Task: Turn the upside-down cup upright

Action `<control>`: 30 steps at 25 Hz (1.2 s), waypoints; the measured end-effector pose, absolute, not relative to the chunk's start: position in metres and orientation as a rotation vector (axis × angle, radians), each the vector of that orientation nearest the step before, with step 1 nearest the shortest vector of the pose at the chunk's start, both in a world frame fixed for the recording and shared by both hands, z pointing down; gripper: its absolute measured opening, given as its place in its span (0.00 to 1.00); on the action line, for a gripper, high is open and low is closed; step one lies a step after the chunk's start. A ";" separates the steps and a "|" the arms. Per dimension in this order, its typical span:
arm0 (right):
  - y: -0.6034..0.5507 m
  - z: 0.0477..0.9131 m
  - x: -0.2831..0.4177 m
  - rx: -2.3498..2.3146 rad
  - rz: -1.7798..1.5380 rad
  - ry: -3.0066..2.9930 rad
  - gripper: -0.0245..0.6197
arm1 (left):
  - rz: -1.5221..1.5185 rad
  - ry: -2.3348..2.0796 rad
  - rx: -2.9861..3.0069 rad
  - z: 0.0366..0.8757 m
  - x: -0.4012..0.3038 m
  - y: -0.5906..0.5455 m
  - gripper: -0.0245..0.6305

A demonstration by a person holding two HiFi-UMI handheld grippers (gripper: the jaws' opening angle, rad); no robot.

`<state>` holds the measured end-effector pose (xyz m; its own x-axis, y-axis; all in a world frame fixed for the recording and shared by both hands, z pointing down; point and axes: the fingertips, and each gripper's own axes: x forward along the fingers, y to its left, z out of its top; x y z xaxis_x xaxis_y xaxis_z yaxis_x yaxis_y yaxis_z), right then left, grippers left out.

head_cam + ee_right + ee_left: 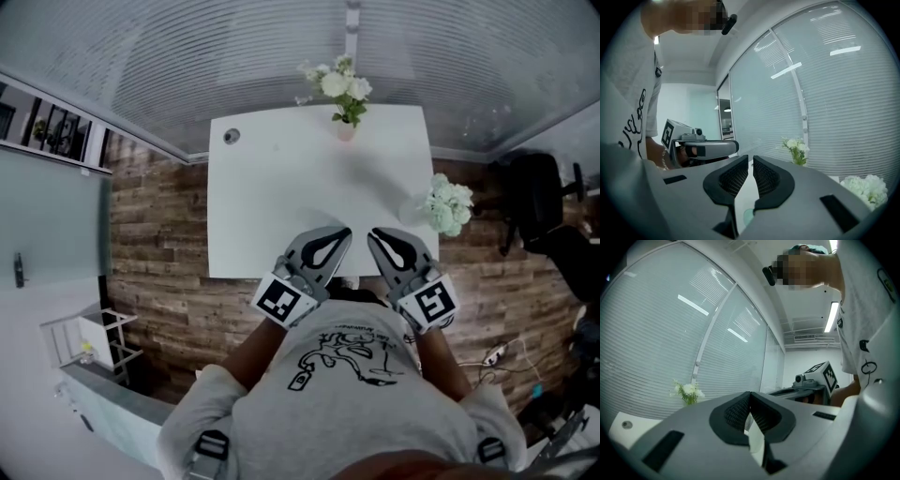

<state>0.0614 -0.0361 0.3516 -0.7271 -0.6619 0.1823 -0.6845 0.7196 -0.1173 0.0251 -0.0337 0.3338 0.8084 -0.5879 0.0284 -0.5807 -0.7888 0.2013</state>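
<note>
Both grippers hover side by side over the near edge of the white table (281, 187). My left gripper (345, 231) has its jaws pressed together with nothing between them, as the left gripper view (750, 394) also shows. My right gripper (373, 234) is shut and empty too (751, 158). A pale greenish round shape (747, 216) shows low in the gap under the right jaws; I cannot tell whether it is the cup. A faint clear shape (411, 208) stands on the table by the right flowers. No cup is plainly visible.
A vase of white flowers (343, 94) stands at the table's far edge, and a second white bunch (448, 204) at its right edge. A small grey disc (232, 136) sits at the far left corner. Window blinds run behind. A dark chair (539, 202) stands to the right.
</note>
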 end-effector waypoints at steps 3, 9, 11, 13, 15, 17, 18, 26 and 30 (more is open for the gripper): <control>-0.037 0.354 0.058 1.098 0.269 -2.782 0.11 | -0.044 -0.911 2.793 0.337 0.023 -0.036 0.04; -0.036 0.363 0.055 1.099 0.274 -2.775 0.11 | -0.025 -0.917 2.801 0.348 0.016 -0.040 0.04; -0.035 0.367 0.055 1.102 0.281 -2.764 0.11 | -0.005 -0.926 2.800 0.353 0.014 -0.040 0.04; -0.036 0.373 0.056 1.110 0.288 -2.748 0.11 | 0.021 -0.937 2.792 0.358 0.012 -0.041 0.04; -0.037 0.378 0.056 1.111 0.290 -2.743 0.12 | 0.027 -0.939 2.787 0.363 0.012 -0.042 0.04; -0.037 0.383 0.055 1.099 0.294 -2.739 0.18 | 0.026 -0.938 2.780 0.367 0.011 -0.040 0.04; -0.037 0.386 0.054 1.093 0.295 -2.736 0.22 | 0.023 -0.939 2.776 0.369 0.011 -0.040 0.04; -0.036 0.408 0.050 1.057 0.294 -2.722 0.28 | 0.050 -0.943 2.757 0.389 0.002 -0.042 0.04; -0.037 0.415 0.046 1.043 0.264 -2.715 0.31 | 0.066 -0.945 2.764 0.399 0.000 -0.044 0.04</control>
<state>0.0464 -0.0368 0.4155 -0.7238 -0.6362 0.2673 -0.6757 0.7320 -0.0875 0.0001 -0.0442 0.3990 0.7923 -0.5996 0.1127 -0.6094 -0.7693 0.1919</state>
